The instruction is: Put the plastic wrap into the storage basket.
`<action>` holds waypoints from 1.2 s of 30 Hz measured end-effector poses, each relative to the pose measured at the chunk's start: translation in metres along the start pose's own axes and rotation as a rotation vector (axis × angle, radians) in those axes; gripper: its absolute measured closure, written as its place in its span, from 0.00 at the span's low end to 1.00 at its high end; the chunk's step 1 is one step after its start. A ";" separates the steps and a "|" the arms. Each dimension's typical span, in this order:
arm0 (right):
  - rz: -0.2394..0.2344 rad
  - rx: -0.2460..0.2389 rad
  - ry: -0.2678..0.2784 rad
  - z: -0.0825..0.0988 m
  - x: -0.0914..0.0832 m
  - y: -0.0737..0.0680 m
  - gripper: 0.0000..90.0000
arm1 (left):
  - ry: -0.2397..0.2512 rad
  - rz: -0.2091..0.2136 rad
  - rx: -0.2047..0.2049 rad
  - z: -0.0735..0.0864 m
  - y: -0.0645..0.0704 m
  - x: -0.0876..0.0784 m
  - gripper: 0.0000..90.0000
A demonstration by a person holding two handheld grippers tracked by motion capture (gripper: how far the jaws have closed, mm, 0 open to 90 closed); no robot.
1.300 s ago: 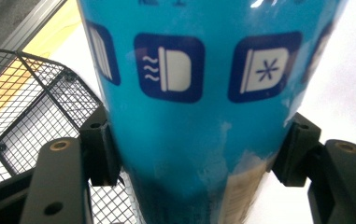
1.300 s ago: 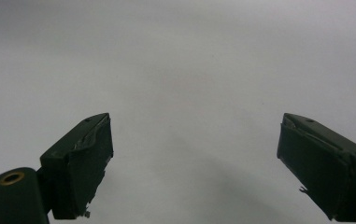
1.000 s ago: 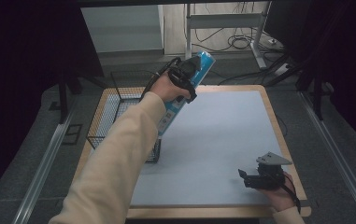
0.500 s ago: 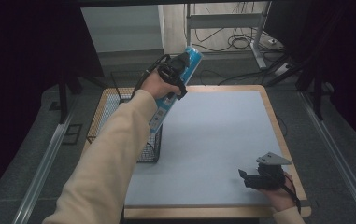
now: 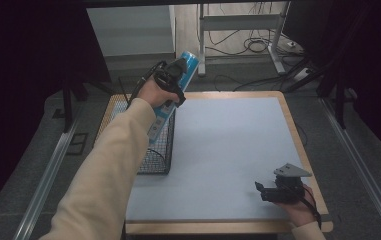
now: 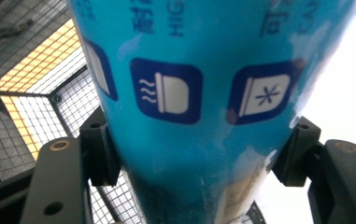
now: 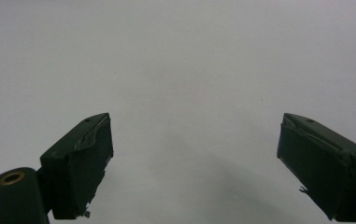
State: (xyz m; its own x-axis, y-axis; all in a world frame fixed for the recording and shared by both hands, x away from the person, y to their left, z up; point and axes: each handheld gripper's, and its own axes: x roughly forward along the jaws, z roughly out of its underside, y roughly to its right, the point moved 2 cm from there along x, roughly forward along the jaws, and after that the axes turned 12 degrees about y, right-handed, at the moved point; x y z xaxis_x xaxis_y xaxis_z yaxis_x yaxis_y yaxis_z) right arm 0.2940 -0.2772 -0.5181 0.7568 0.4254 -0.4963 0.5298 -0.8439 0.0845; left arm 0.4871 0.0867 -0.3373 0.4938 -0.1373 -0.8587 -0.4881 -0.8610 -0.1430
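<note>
A long blue box (image 5: 170, 95), of the cling-film or foil kind and printed with heat and freezer symbols, is held clamped between the jaws of the left gripper (image 5: 174, 80), which grip it across its width. The box is carried tilted in the air, its upper end raised beyond the far edge of the desk (image 5: 238, 150) and its lower end reaching down over the near right corner of the black wire basket (image 5: 153, 160) at the desk's left side. The step in hand is judged to be transport of the box to the basket. The next move calls for the lower end to be steered inside the wire rim, the box lowered, and the grip released. The right gripper (image 5: 278, 192) is rested on the desk near its front right corner, jaws spread wide and empty.
</note>
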 end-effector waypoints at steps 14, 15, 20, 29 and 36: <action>-0.005 -0.007 0.013 -0.001 0.000 -0.003 0.12 | -0.045 -0.023 -0.030 0.018 -0.021 0.031 0.35; -0.005 -0.007 0.013 -0.001 0.000 -0.003 0.12 | -0.045 -0.023 -0.030 0.018 -0.021 0.031 0.35; 0.004 -0.001 0.030 -0.002 -0.002 -0.002 0.13 | -0.074 -0.035 -0.032 0.024 -0.029 0.051 0.35; -0.004 -0.007 0.022 -0.001 -0.001 -0.004 0.13 | -0.103 -0.041 -0.035 0.030 -0.040 0.081 0.35; -0.005 -0.013 0.022 -0.001 -0.001 -0.006 0.13 | -0.099 -0.046 -0.035 0.032 -0.041 0.100 0.35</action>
State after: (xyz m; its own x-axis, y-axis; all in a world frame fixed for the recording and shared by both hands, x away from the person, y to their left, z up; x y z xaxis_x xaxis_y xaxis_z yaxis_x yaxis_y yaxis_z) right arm 0.2907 -0.2722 -0.5167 0.7623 0.4368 -0.4776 0.5385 -0.8374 0.0937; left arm 0.5332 0.1243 -0.4334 0.4407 -0.0494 -0.8963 -0.4401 -0.8822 -0.1677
